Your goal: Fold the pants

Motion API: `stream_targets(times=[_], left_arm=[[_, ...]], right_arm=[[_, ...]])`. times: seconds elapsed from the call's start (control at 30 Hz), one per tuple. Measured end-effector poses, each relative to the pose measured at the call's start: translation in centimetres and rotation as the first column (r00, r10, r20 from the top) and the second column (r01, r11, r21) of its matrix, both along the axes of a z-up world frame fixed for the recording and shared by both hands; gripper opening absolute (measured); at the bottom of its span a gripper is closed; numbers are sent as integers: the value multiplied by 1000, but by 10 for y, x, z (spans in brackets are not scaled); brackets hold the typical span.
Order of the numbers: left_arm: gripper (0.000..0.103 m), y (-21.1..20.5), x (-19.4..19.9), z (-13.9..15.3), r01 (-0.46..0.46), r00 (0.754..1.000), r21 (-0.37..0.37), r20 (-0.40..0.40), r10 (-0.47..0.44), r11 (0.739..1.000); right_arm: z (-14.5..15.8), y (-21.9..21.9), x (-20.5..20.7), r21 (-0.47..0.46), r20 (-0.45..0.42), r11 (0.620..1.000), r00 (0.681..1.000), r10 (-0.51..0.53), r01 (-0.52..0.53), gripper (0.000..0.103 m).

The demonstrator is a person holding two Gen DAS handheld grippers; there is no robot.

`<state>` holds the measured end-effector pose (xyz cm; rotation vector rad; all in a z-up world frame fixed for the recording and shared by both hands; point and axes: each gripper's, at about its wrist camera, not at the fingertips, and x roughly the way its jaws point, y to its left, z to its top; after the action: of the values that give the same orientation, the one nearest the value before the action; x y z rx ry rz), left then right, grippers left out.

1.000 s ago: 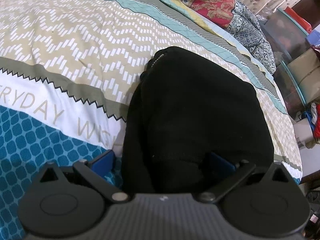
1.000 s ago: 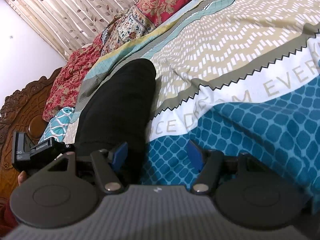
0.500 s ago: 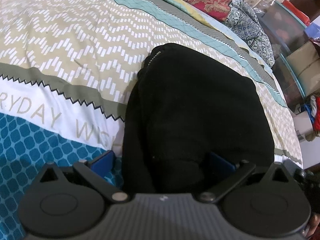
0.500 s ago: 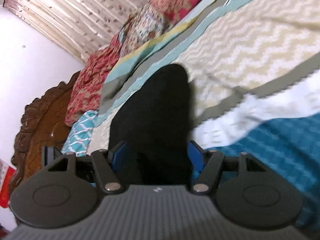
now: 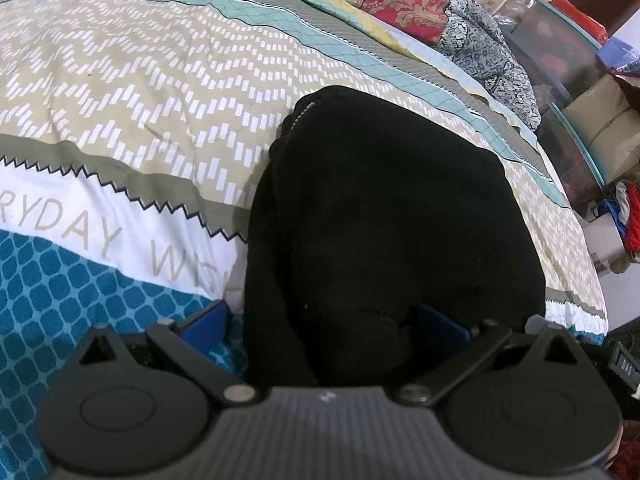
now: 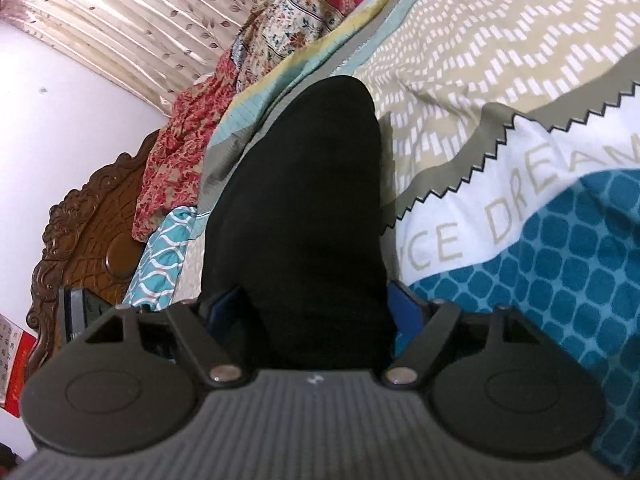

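Pants (image 5: 392, 216): black, soft, thick rounded fold

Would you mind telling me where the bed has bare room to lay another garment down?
The bedspread lies bare left of the black pants, from the teal honeycomb band to the chevron band. It is crowded toward the floral quilts and storage boxes.

R hand-held gripper (image 6: 314, 312) jaws opening w/ black pants (image 6: 300, 200) between, on patterned bedspread (image 6: 520, 160).
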<state>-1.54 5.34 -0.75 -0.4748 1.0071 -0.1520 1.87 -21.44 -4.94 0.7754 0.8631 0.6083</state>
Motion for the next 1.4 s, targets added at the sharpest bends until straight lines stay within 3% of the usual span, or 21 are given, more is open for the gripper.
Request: stream_targets(times=[0.73,0.87,1.0,1.17,1.4], left_arm=[[103,-3,8,13,62,998,16,-26,-61,998],[103,-5,11,20,110,994,-17,23,-109,994],[103,-7,21,15,141,990,-55,7,-140,989],[103,-2,22,5,101,995,-143,-3,-102,985],[103,10,21,2,94,995,-180,-13,-98,979]], right_arm=[[-4,-1,-3,45,39,999,999,4,-6,81],[4,-6,-1,16,-12,1000,1000,-13,13,77],[16,-6,-8,-69,13,995,997,-72,73,77],[16,3,-5,-69,-34,995,996,-77,74,64],[35,16,0,-129,19,988,996,-83,84,66]])
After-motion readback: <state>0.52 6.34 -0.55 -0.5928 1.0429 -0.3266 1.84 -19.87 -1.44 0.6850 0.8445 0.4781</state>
